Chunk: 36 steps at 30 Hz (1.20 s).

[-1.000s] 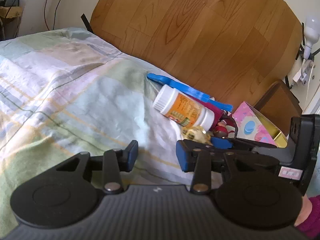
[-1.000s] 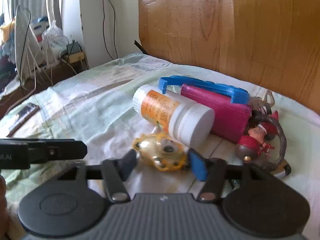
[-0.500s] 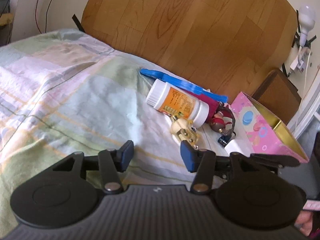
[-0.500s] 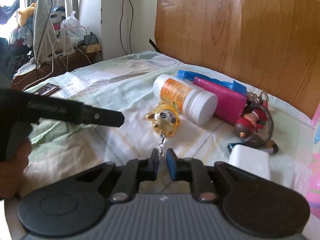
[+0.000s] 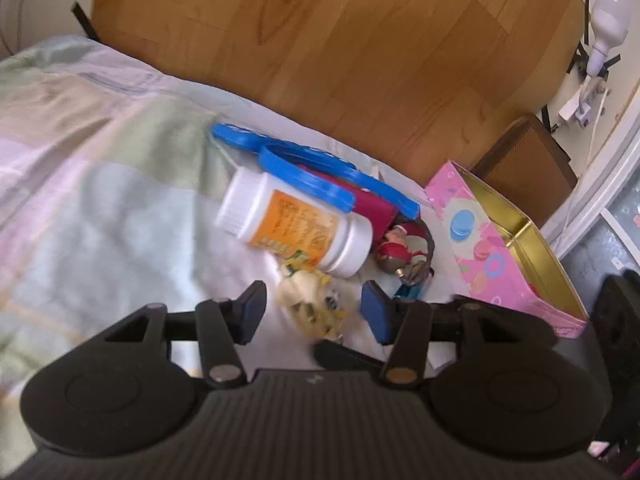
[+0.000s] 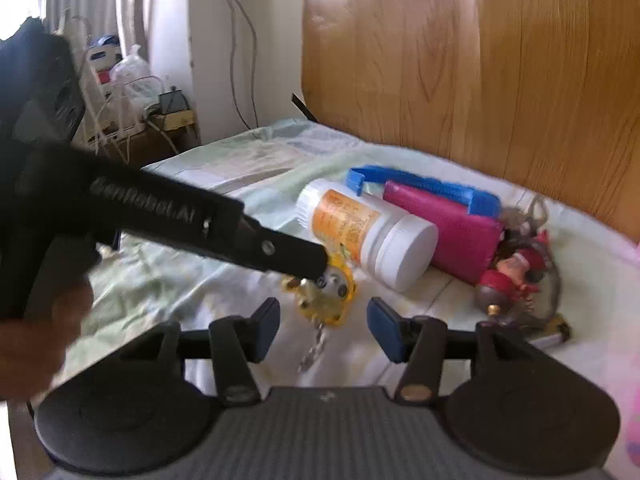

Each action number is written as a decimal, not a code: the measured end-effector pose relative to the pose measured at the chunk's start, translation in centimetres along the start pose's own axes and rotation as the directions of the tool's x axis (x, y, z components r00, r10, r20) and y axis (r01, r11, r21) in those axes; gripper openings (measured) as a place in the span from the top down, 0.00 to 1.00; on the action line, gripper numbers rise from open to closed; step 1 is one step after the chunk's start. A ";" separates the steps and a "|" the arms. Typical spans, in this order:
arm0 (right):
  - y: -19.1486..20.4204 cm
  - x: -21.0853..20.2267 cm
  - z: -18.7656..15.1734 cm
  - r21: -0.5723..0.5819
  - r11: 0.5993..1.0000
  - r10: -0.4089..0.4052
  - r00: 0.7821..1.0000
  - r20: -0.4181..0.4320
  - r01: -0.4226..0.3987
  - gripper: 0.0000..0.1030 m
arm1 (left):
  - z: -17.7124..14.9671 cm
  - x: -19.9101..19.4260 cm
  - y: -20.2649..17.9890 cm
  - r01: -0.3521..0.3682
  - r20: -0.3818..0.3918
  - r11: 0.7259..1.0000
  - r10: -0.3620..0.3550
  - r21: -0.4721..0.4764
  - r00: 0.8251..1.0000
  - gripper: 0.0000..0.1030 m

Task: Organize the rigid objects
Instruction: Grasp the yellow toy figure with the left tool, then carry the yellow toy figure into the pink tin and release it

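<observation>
A bed covered by a pale green, pink and white checked sheet [image 5: 100, 184] carries everything, backed by a curved brown wooden headboard [image 5: 340, 48]. At its right edge stands an open pink rectangular tin box with a gold interior [image 5: 516, 248]. Near the headboard lies a magenta rectangular pouch [image 6: 448, 236] with a blue plastic hanger [image 5: 312, 168] across its top. Touching the pouch's front is a white plastic pill bottle with an orange label [image 5: 296, 228], lying on its side. Right of the bottle sits a small red-clad figurine keychain on a dark loop [image 6: 516, 276].

Just in front of the bottle lies a small yellow translucent toy keychain [image 5: 316, 300] with a short metal chain [image 6: 316, 348] trailing toward the camera. The left claw [image 5: 314, 316] is released, its blue pads either side of the yellow toy without touching it. The right claw [image 6: 324, 326] is likewise spread wide, the toy and chain between its fingers, ungripped.
</observation>
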State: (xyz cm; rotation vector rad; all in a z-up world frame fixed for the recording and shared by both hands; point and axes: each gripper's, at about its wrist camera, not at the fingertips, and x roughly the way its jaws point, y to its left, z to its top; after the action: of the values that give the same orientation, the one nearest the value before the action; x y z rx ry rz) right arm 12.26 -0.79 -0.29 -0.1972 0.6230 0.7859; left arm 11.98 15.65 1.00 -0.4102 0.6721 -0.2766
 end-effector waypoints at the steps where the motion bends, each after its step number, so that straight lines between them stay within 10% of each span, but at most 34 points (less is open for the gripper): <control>1: -0.4 0.8 0.3 0.017 1.000 0.012 1.000 -0.018 -0.012 0.51 | 0.1 0.6 0.0 0.003 -0.005 1.000 -0.003 -0.002 1.000 0.48; 15: 0.5 -5.5 -3.1 0.008 0.997 -0.074 0.992 0.101 0.074 0.64 | -3.4 -2.0 -4.9 0.075 0.012 0.997 -0.075 -0.003 0.997 0.60; 29: -11.2 -18.6 -5.9 0.233 0.883 -0.462 0.845 0.269 0.408 0.65 | -1.0 6.2 -23.1 0.314 -0.061 0.912 -0.309 0.264 0.949 0.59; 36: -17.4 -18.2 -7.4 0.293 0.848 -0.510 0.831 0.221 0.442 0.64 | -1.2 12.2 -26.4 0.284 -0.107 0.912 -0.264 0.297 0.959 0.59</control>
State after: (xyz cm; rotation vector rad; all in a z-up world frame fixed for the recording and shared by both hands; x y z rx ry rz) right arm 11.51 -26.71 3.50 -0.0167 0.3528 0.2381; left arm 17.27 -12.62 5.47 -0.1930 0.6207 -0.6572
